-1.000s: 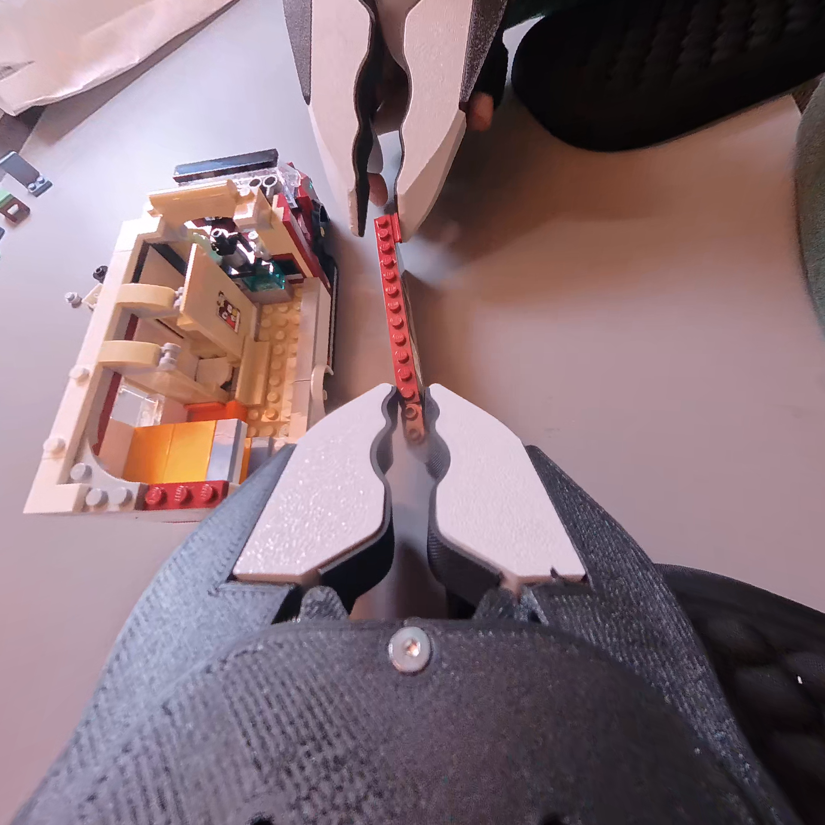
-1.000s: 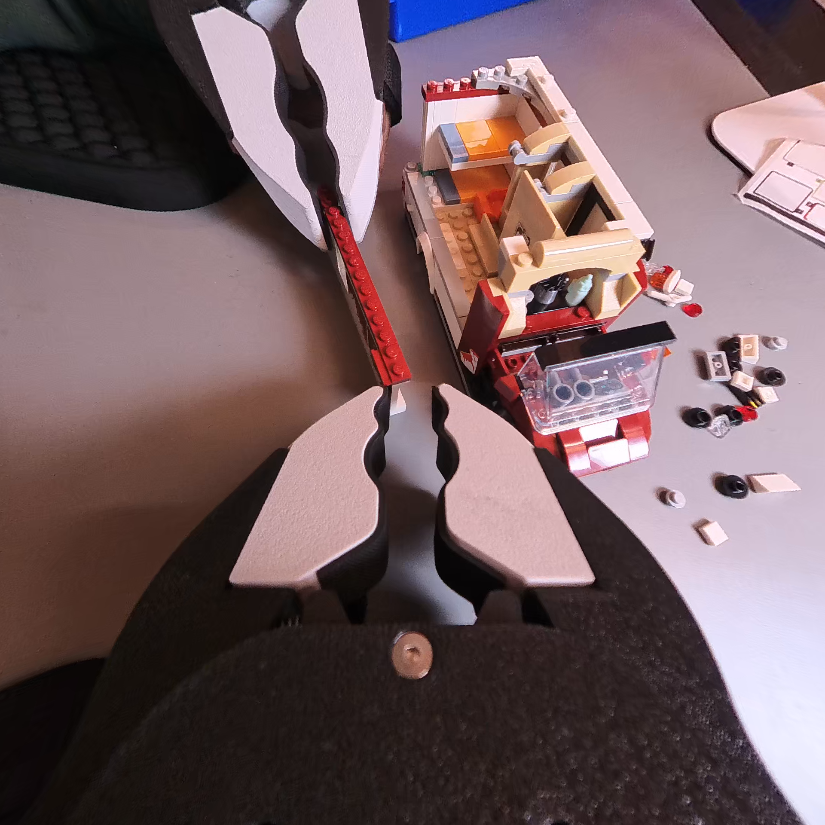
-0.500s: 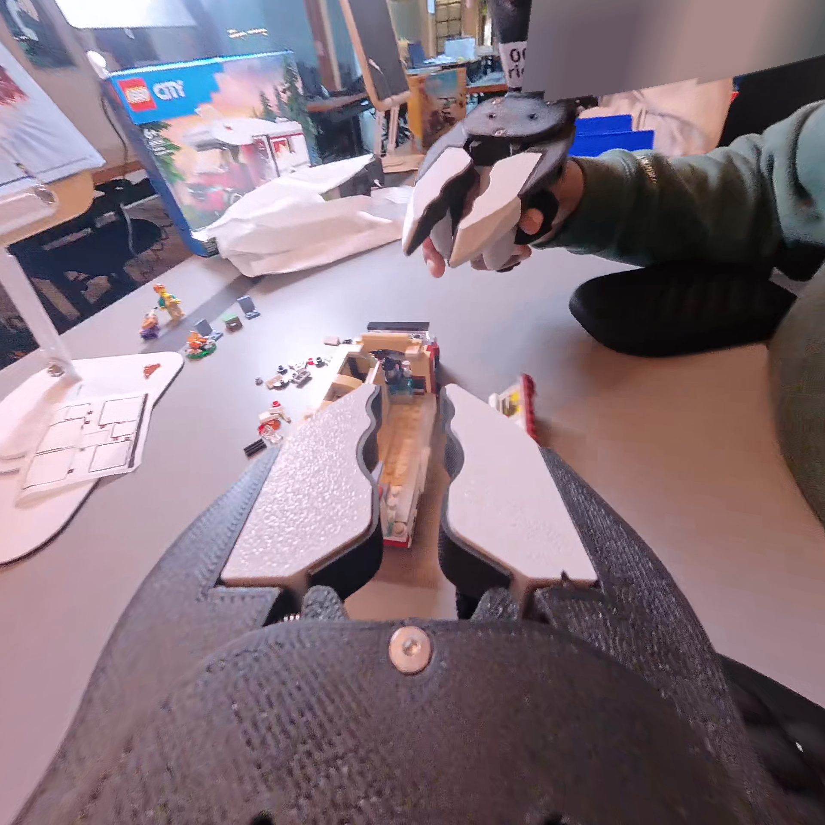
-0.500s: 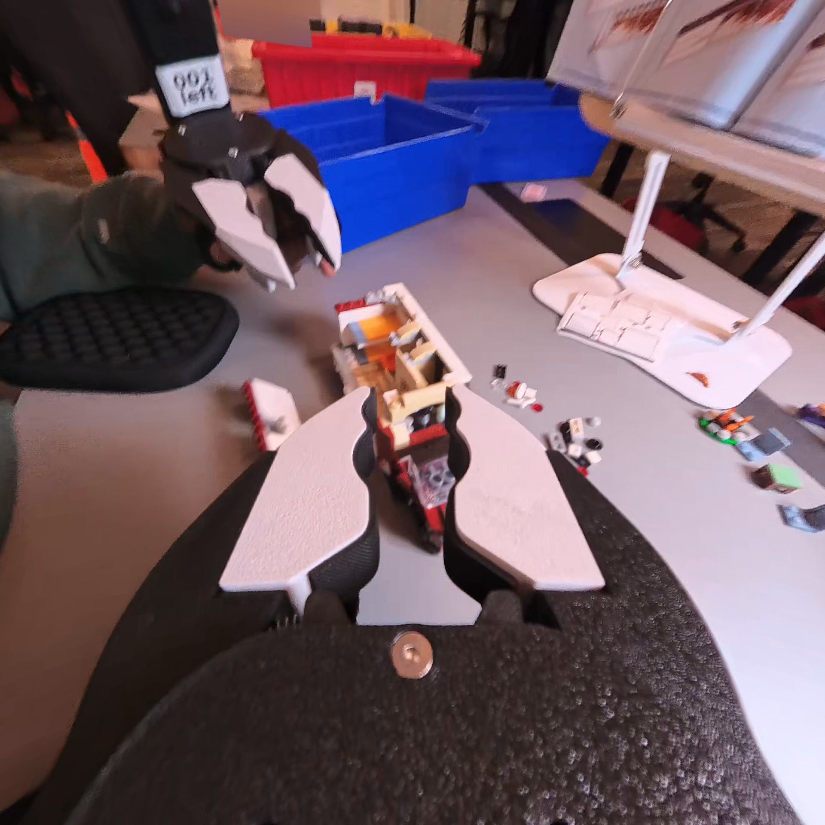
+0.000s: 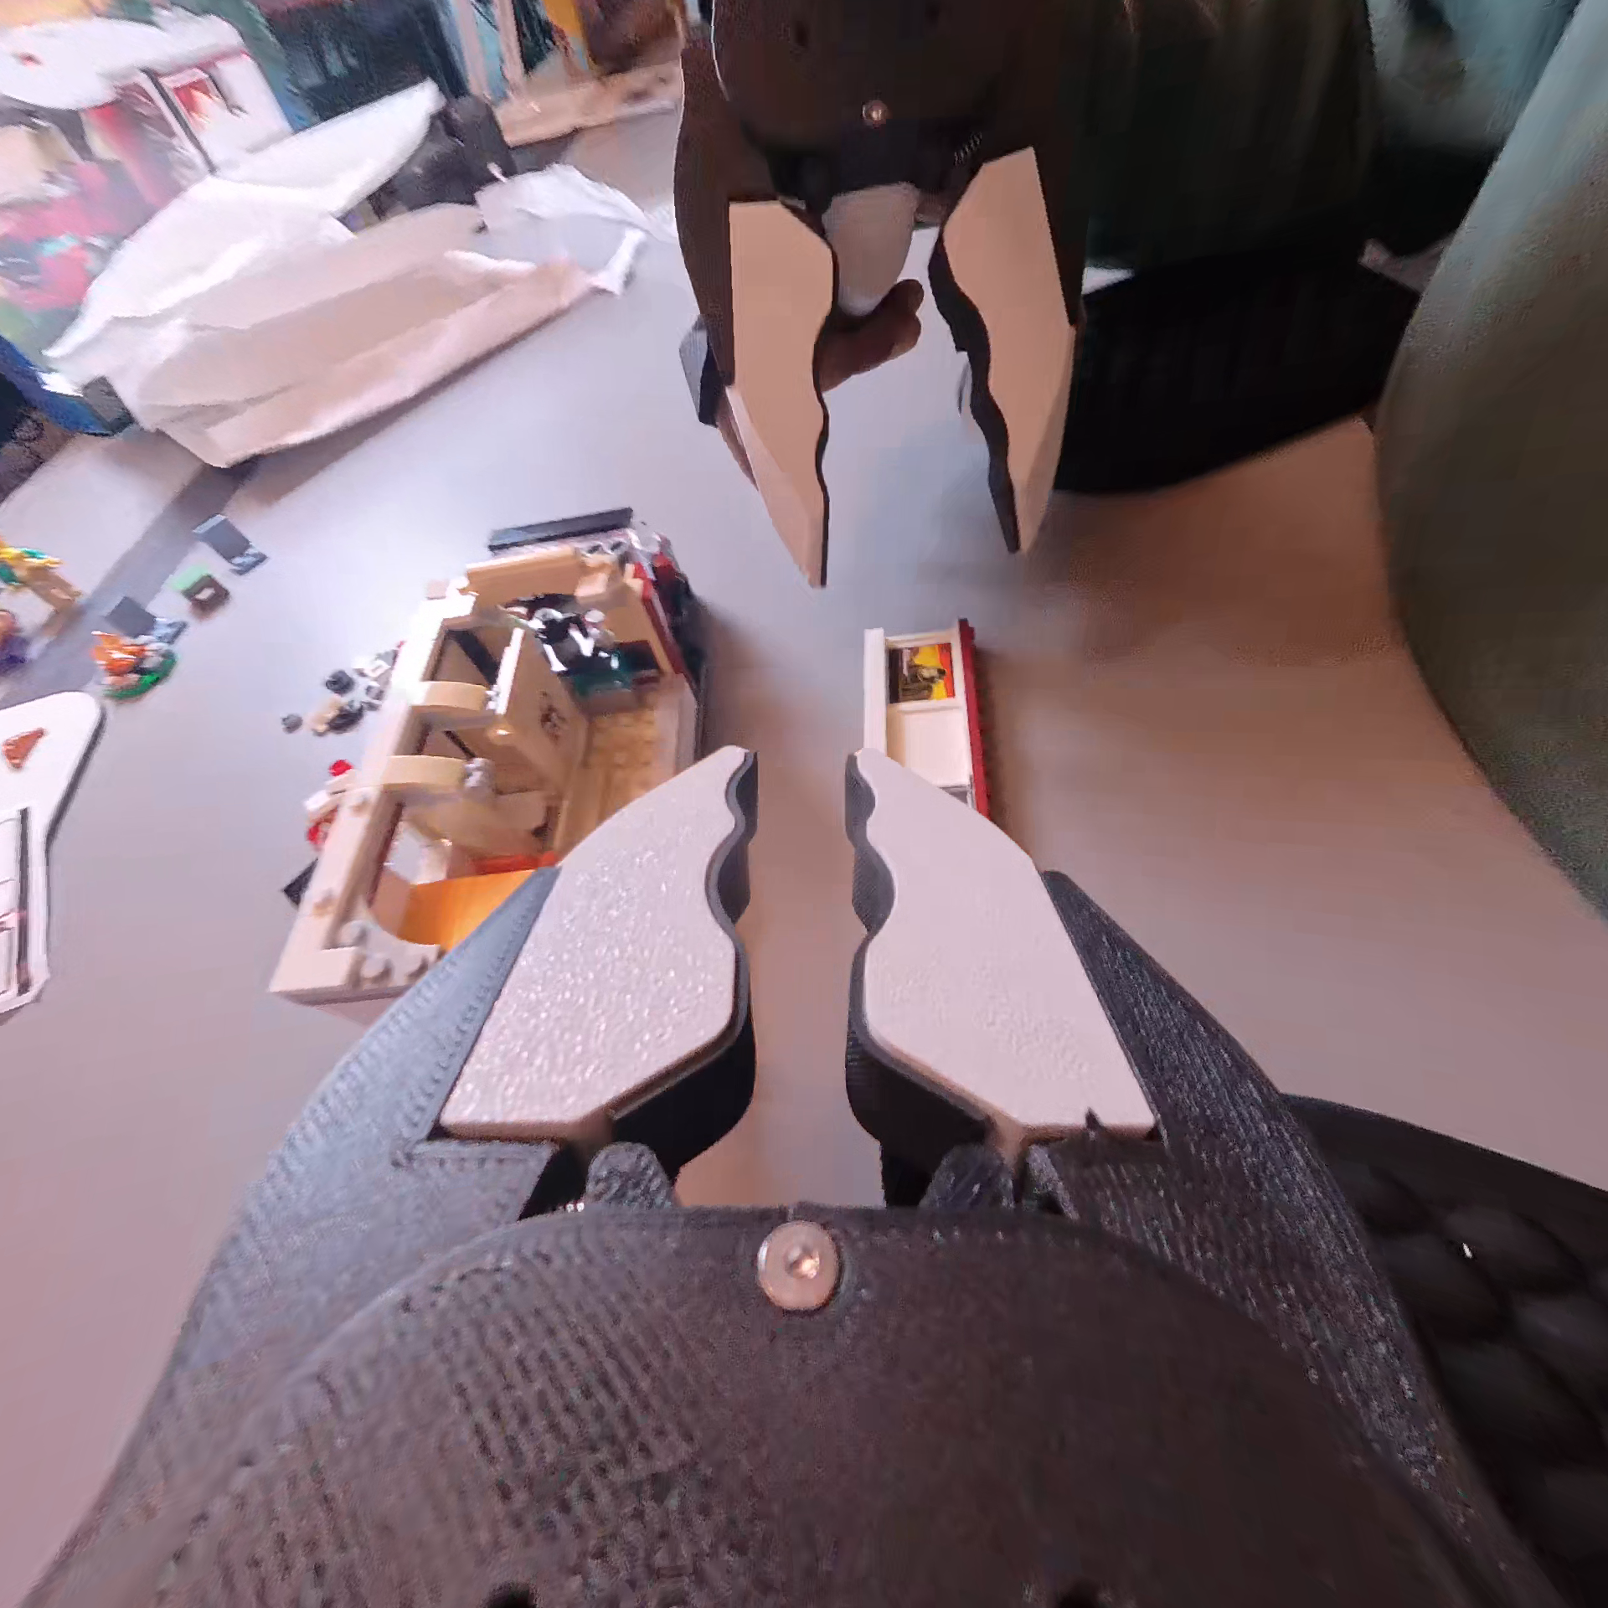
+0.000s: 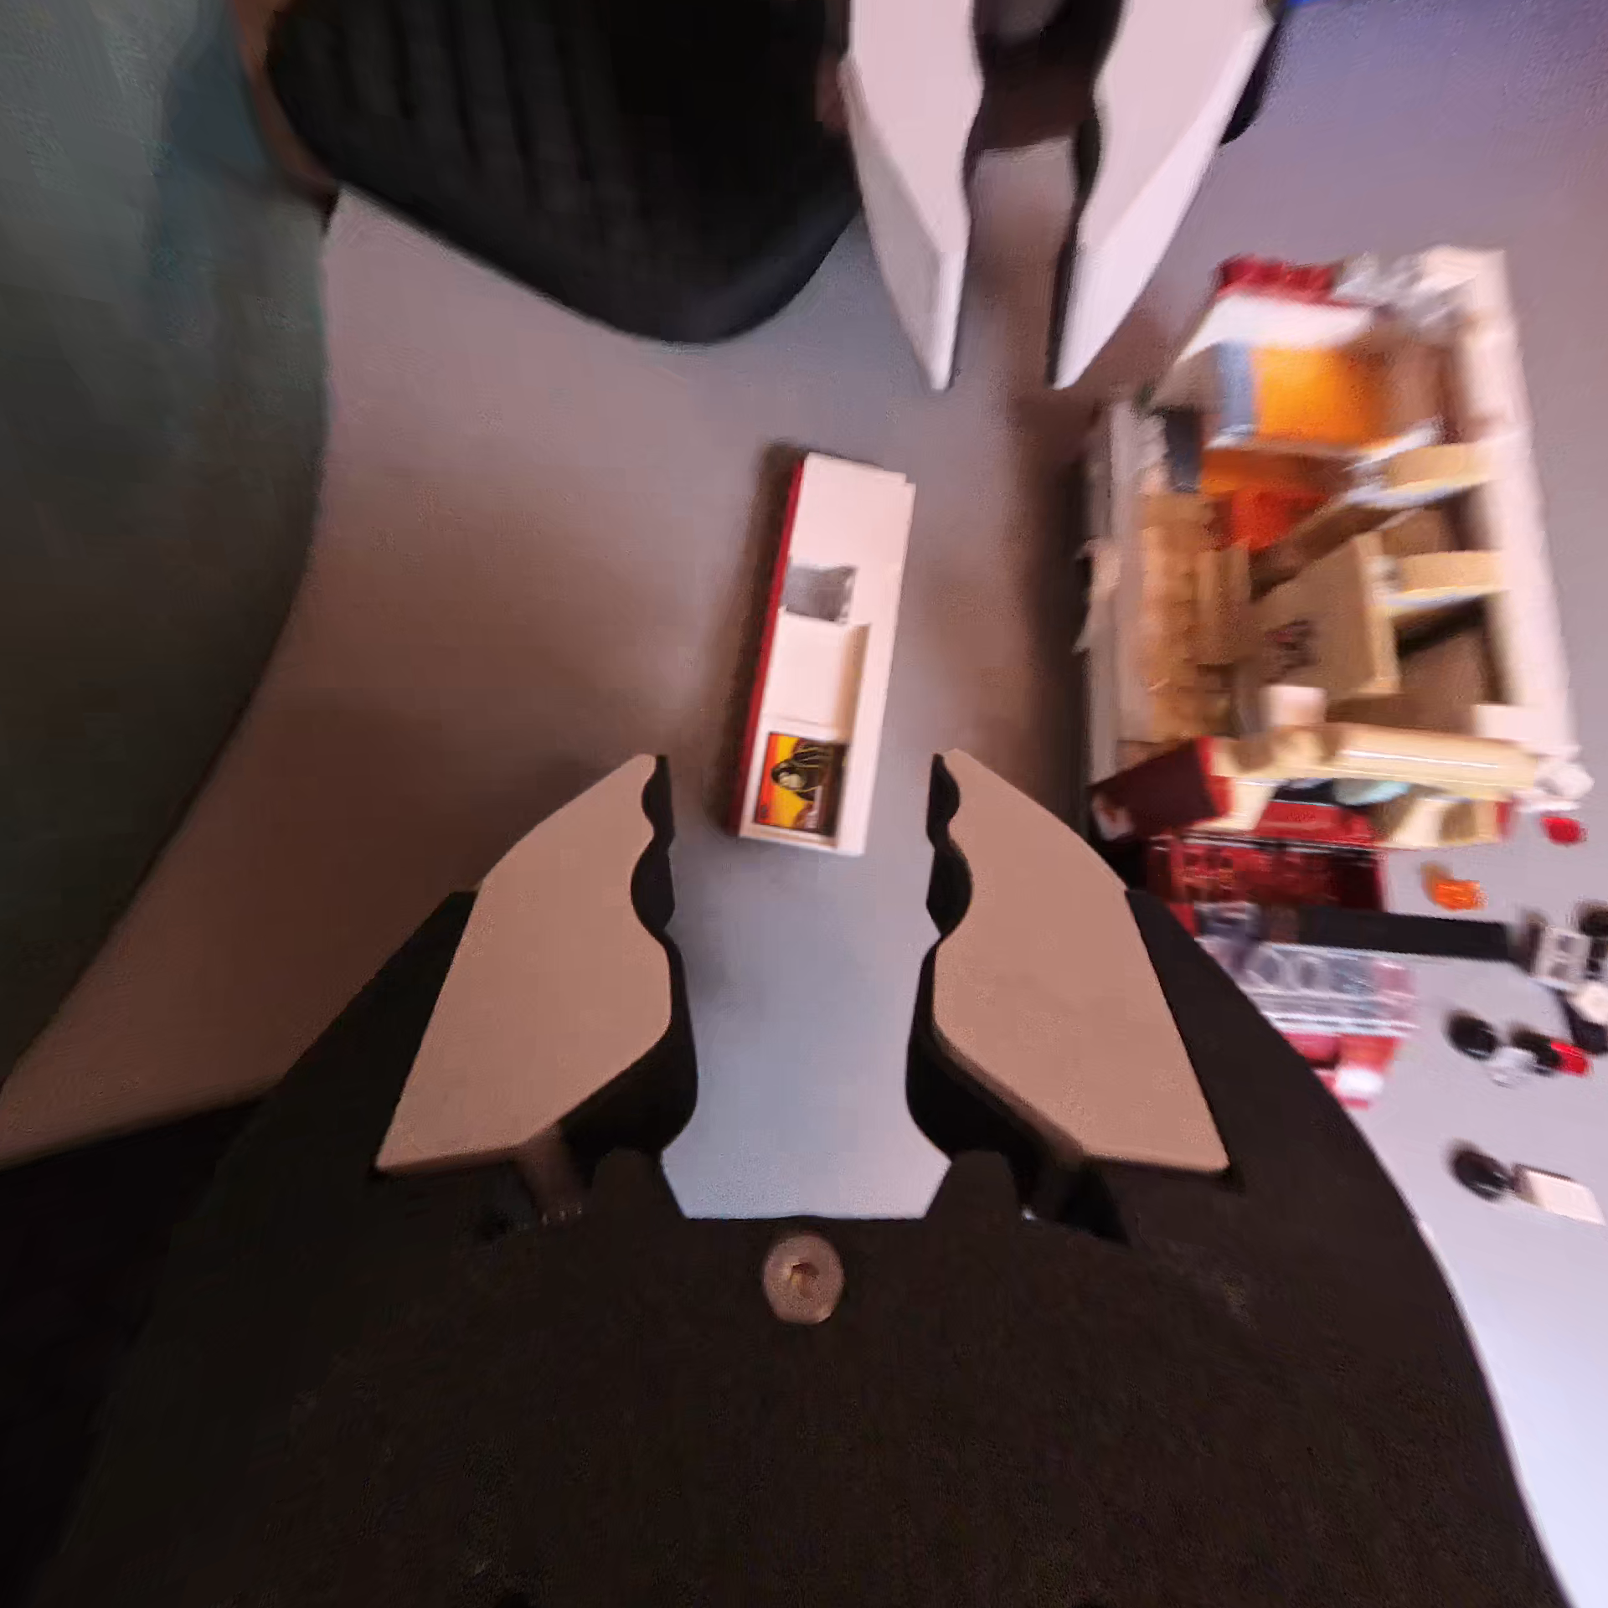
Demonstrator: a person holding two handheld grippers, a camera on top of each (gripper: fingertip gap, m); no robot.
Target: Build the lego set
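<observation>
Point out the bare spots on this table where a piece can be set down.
Bare table lies between the white wall panel and the black cushion, and in the strip between that panel and the toy camper. Bare too: the table under the open right hand-held gripper. Crowded: loose small pieces right of the camper.

The left gripper [image 5: 800, 770] hangs over the grey tabletop [image 5: 1218, 740], jaws parted and bare. Just beyond its right fingertip lies a white wall panel [image 5: 924, 713] with a red edge. Left stands a roofless brick-built camper [image 5: 487, 766]. Opposite, the right gripper [image 5: 918, 557] gapes wide.
</observation>
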